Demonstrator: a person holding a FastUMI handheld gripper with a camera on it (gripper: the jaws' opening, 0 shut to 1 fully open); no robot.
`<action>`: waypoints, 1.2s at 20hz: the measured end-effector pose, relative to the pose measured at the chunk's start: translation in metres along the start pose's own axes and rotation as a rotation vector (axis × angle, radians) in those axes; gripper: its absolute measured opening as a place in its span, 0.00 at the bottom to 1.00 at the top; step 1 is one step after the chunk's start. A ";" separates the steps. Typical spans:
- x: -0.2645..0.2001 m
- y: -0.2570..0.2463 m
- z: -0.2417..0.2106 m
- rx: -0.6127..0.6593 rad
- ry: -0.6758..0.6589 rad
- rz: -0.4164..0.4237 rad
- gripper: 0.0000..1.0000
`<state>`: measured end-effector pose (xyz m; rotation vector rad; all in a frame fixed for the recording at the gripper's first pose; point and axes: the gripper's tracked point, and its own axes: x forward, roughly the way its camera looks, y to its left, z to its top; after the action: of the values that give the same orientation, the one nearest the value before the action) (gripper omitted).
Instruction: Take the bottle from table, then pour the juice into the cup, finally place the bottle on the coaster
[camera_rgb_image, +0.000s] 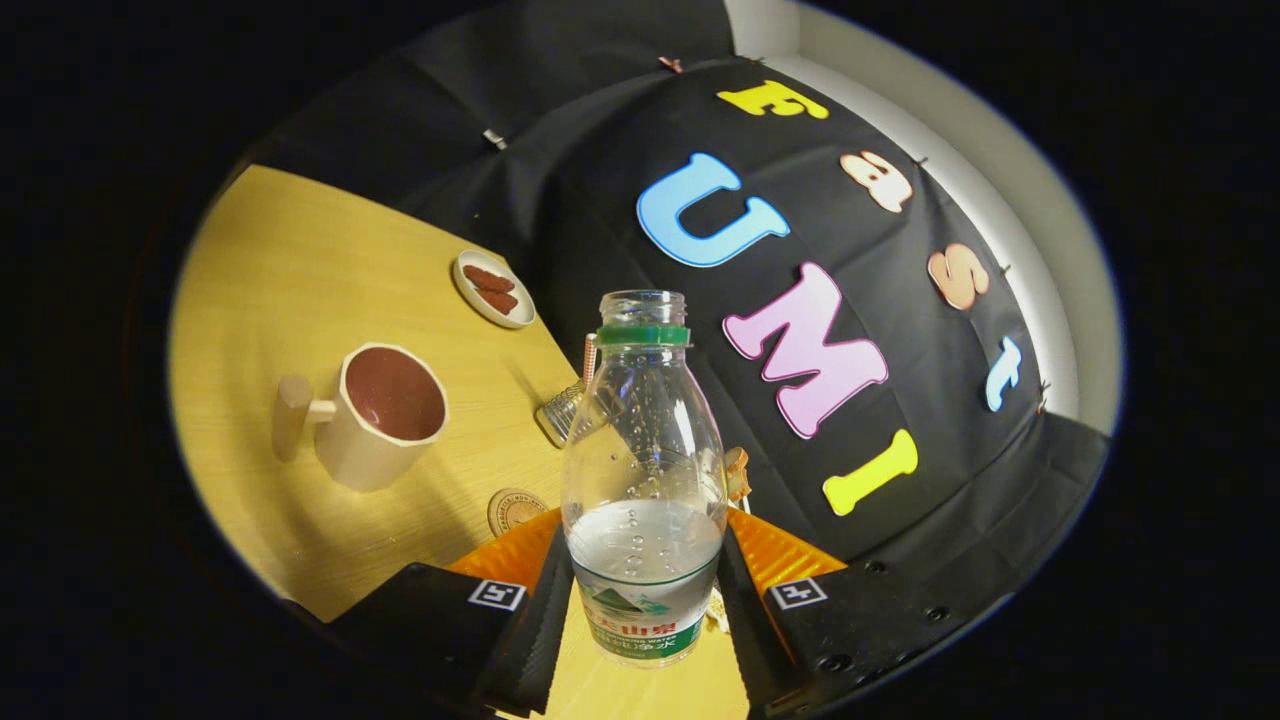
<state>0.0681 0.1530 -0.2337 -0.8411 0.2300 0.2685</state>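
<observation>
My gripper (645, 590) is shut on a clear plastic bottle (645, 470), both fingers pressing its labelled lower body. The bottle has a green neck ring, no cap, and is under half full of clear liquid. It is lifted above the wooden table (300, 270), with the whole view tilted. A cream cup (380, 415) with a dark inside and a side handle stands on the table beyond and left of the fingers. A round cork coaster (515, 510) lies just ahead of the left finger, between cup and bottle.
A small white dish (493, 288) with reddish pieces sits farther back near the table's far edge. A small clear ribbed glass object (562, 412) lies behind the bottle. The black cloth wall rises just beyond the table on the right.
</observation>
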 end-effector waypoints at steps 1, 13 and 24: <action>0.001 0.002 0.000 -0.042 0.011 0.003 0.73; 0.020 0.023 -0.005 -0.376 0.069 0.055 0.73; 0.023 0.032 -0.011 -0.581 0.095 0.079 0.73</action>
<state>0.0785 0.1684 -0.2704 -1.4236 0.2794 0.3780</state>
